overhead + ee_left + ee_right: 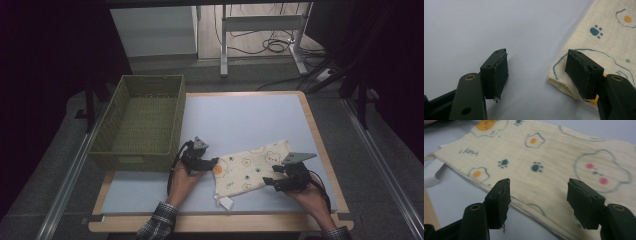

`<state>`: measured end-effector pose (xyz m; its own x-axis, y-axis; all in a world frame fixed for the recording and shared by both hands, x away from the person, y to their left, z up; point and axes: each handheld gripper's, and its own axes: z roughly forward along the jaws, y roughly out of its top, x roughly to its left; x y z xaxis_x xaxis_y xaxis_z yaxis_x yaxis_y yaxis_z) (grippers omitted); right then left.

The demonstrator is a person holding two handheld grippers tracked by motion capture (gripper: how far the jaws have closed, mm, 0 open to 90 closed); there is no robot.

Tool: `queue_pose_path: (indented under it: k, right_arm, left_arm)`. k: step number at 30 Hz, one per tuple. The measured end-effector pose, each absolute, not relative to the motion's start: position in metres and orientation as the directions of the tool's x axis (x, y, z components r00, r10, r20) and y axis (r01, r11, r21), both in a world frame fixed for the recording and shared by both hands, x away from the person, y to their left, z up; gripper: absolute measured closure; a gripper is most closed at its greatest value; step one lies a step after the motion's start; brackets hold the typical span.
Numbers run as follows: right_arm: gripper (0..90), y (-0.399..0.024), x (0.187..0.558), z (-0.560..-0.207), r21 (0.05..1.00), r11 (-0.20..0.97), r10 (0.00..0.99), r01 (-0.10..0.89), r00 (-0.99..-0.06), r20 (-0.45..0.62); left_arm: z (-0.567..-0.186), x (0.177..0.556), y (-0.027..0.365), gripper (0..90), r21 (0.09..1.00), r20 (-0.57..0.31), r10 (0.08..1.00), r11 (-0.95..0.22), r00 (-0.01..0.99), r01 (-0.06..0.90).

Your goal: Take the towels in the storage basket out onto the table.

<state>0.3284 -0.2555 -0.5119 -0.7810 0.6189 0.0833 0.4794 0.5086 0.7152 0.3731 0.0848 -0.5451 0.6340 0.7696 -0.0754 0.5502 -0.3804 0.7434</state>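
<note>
Leftward, the basket [140,122] overhangs the table's [240,115] left edge; a cloth [252,165] lies near its front edge between two parted claws, left [212,162] and right [270,181].

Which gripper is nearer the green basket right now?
Left. The left gripper sits just off the green basket's near right corner; the right gripper is farther right, across the printed cloth.

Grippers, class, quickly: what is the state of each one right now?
Left gripper: open, holding nothing, at the cloth's edge.
Right gripper: open, holding nothing, over the cloth.
</note>
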Motion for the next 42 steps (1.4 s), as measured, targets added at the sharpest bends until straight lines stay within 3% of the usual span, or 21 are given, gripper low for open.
queue_pose_path:
  k: [6,15,24,28,32,33,34,36,39,40,42]
  right_arm:
    - [37.6,-0.227,0.321,-0.515,0.709,0.542,0.564,0.451,-0.821,0.091]
    - [58.8,-0.176,0.307,-0.515,0.699,0.594,0.439,0.398,-0.889,0.134]
    - [60.3,-0.137,0.3,-0.52,0.685,0.632,0.363,0.363,-0.919,0.151]
    - [55.7,-0.121,0.295,-0.523,0.683,0.642,0.338,0.349,-0.928,0.156]
    - [56.0,-0.113,0.29,-0.527,0.677,0.665,0.329,0.315,-0.938,0.113]
    - [59.0,-0.113,0.289,-0.527,0.675,0.669,0.331,0.31,-0.938,0.102]
    - [66.8,-0.112,0.285,-0.526,0.66,0.701,0.345,0.269,-0.938,0.015]
    - [68.2,-0.112,0.283,-0.526,0.655,0.716,0.341,0.241,-0.94,-0.028]
    - [74.8,-0.111,0.282,-0.526,0.648,0.72,0.356,0.249,-0.934,-0.038]
    - [81.9,-0.11,0.283,-0.525,0.639,0.724,0.367,0.26,-0.93,-0.037]
    - [83.3,-0.109,0.283,-0.524,0.635,0.725,0.372,0.266,-0.927,-0.037]
  left_arm:
    - [-0.545,0.373,0.085,34.4,0.744,-0.078,0.77,-0.378,0.633,0.551]
    - [-0.545,0.373,0.086,35.2,0.741,-0.075,0.77,-0.382,0.634,0.552]
    - [-0.545,0.373,0.086,35.3,0.74,-0.074,0.77,-0.383,0.633,0.552]
    - [-0.545,0.373,0.086,35.3,0.74,-0.074,0.77,-0.384,0.634,0.553]
    - [-0.545,0.373,0.086,35.3,0.74,-0.074,0.77,-0.384,0.633,0.553]
    - [-0.545,0.373,0.086,35.3,0.74,-0.073,0.77,-0.384,0.634,0.553]
    - [-0.545,0.373,0.086,35.3,0.739,-0.072,0.77,-0.385,0.634,0.552]
    - [-0.545,0.373,0.086,35.4,0.74,-0.071,0.77,-0.386,0.634,0.551]
    - [-0.545,0.373,0.085,36.2,0.74,-0.065,0.772,-0.388,0.633,0.549]
    - [-0.545,0.372,0.085,38.6,0.74,-0.065,0.774,-0.386,0.63,0.551]
    - [-0.544,0.371,0.085,42.4,0.746,-0.069,0.764,-0.387,0.642,0.541]
